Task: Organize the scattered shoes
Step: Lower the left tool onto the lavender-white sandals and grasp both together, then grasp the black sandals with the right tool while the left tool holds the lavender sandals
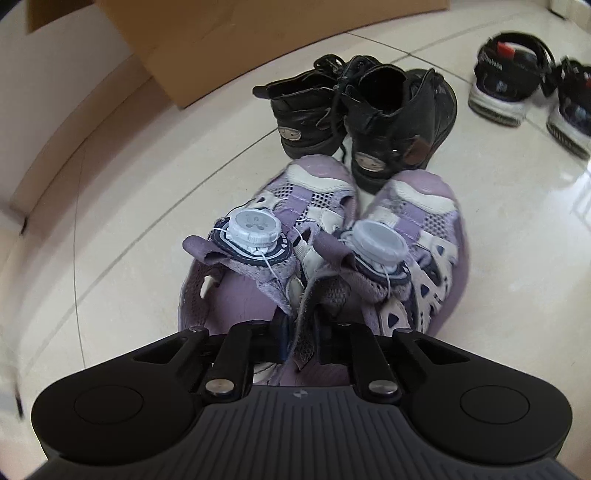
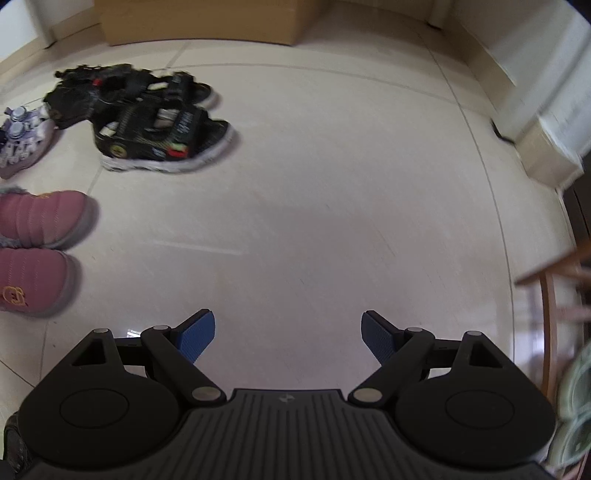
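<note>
Your left gripper (image 1: 303, 328) pinches the purple shoes (image 1: 325, 236) together by their inner edges.

Your right gripper (image 2: 288, 332) hangs over bare floor (image 2: 332, 206), jaws wide apart, nothing in them. The purple pair sits toes-first just behind the black boots (image 1: 369, 114). Writing on the black sandals (image 2: 162, 136) is too blurry to read. The pink slippers (image 2: 37, 221) show a gold badge. Pale shiny floor tiles, cardboard box (image 1: 229, 33) by the wall.
</note>
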